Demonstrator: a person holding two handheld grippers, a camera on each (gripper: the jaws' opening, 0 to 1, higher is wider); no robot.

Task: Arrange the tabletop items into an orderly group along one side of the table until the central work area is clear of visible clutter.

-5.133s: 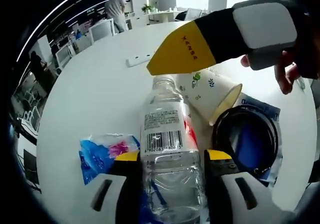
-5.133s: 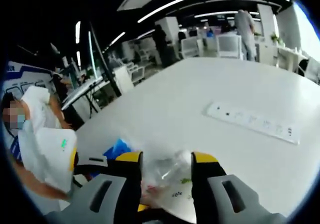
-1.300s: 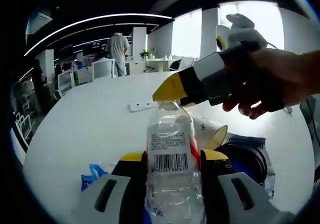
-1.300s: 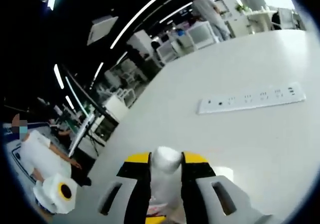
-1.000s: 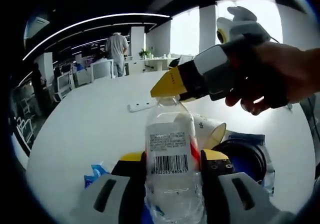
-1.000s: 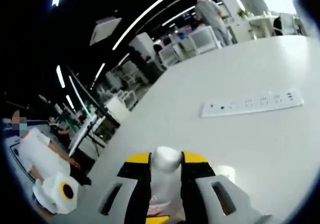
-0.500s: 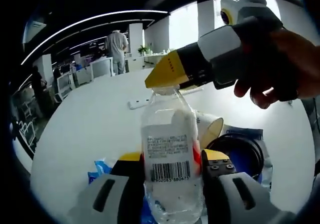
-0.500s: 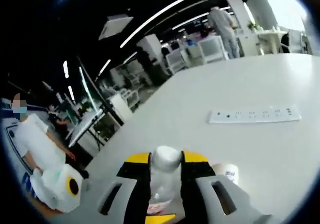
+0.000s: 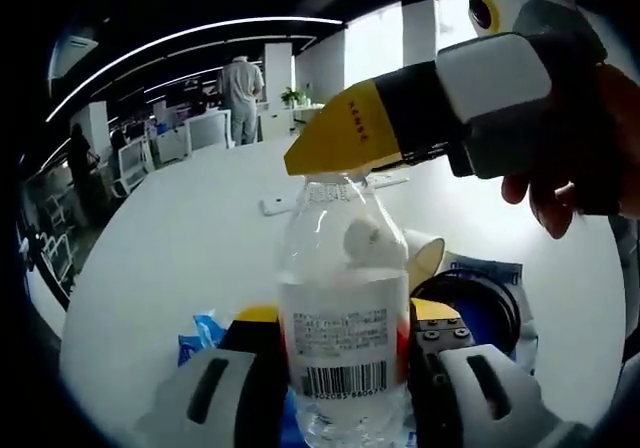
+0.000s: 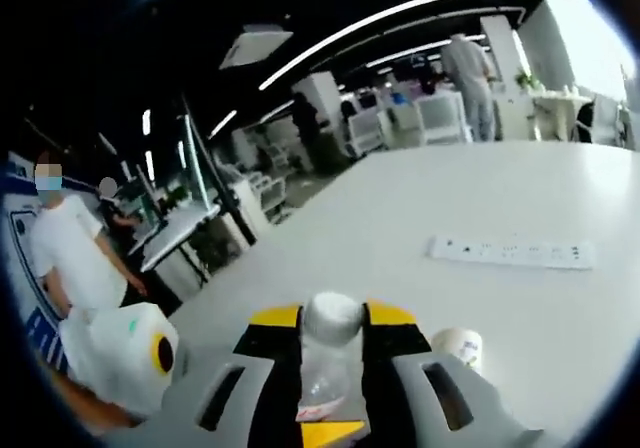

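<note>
Bottle [image 9: 342, 308], clear plastic, stands upright, clamped at its body in my left tool [image 9: 340, 318] above the white worktop [image 9: 180, 238]. My right tool [image 10: 333, 320] is clenched on its capped neck. Paper cup [image 9: 425, 258] lies behind.

So on the white table [image 9: 180, 248] one clear plastic bottle [image 9: 343, 318] is counted, plus one paper cup [image 9: 425, 258] lying on its side, one round black container with a blue inside [image 9: 478, 313], one blue plastic wrapper [image 9: 205, 330] and one white power strip [image 10: 512, 251]. Two grippers are counted too, the left gripper [image 9: 340, 330] and the right gripper [image 9: 350, 138], each with two yellow-tipped jaws. Further back, a person in a light top [image 9: 243, 80] is seen standing among the desks, another person in a white shirt [image 10: 70, 248] is seen in the right gripper view, and the chairs and desks behind are too small and blurry to be counted properly.
</note>
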